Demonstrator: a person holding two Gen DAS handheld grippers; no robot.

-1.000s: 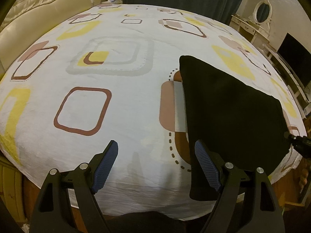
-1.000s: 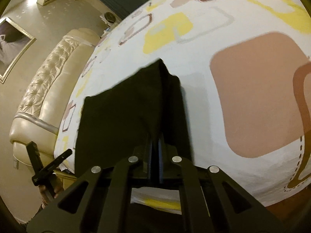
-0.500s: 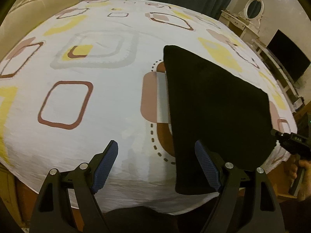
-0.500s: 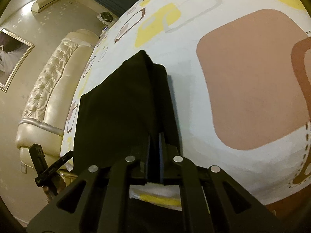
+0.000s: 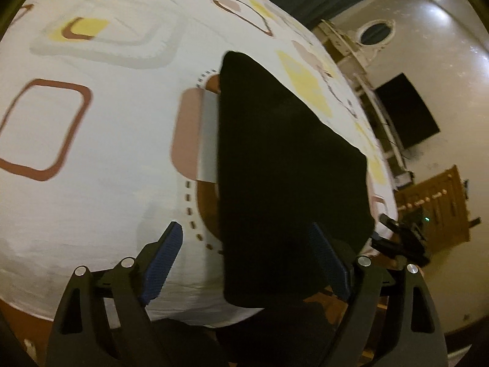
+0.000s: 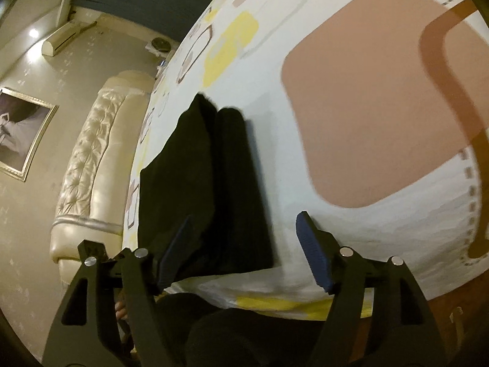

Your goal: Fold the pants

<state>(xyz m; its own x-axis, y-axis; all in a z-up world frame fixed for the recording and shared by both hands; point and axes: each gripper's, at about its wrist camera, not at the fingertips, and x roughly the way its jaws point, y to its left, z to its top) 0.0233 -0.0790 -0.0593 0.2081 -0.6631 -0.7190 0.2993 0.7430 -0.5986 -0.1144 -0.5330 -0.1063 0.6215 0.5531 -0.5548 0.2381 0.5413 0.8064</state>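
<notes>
Black pants [image 5: 290, 168] lie folded into a flat dark rectangle on the patterned white bedsheet [image 5: 107, 153], near the bed's front edge. My left gripper [image 5: 244, 244] hovers over their near left corner; its jaws are wide and still opening, touching nothing. In the right wrist view the pants [image 6: 207, 183] run away from me as two stacked layers. My right gripper [image 6: 243, 223] is opening, its blue pads apart on either side of the near edge and not pressing on the cloth. The right gripper [image 5: 400, 241] also shows beyond the pants' right corner.
A cream tufted headboard [image 6: 91, 159] closes one end of the bed. A dressing table with an oval mirror [image 5: 376, 30], a dark TV [image 5: 406, 113] and wooden furniture [image 5: 437, 202] stand past the far side. The bed's front edge [image 6: 275, 302] drops off just below both grippers.
The right gripper was shut on the pants' near edge and has opened, letting the cloth go. The left wrist view has tilted and swung toward the right.
</notes>
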